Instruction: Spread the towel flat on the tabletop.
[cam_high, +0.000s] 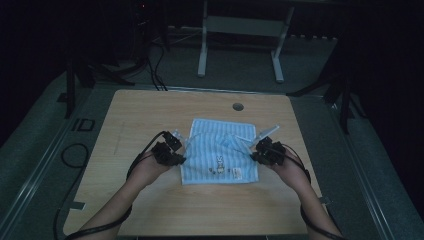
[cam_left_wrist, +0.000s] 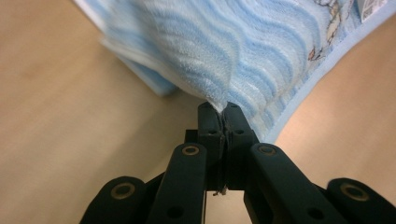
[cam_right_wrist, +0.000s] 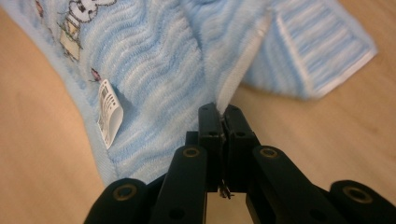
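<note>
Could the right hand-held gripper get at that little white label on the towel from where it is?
Probably not right now. The right hand-held gripper is shut on the towel's edge, so it would have to let go first. The label itself lies uncovered nearby, with nothing between.

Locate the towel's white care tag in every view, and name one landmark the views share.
High view: white care tag near the blue striped towel's front edge, right of centre.
Left gripper view: top right corner, cut off.
Right gripper view: left of centre, sticking up.
Shared landmark: the cartoon print beside it.
</note>
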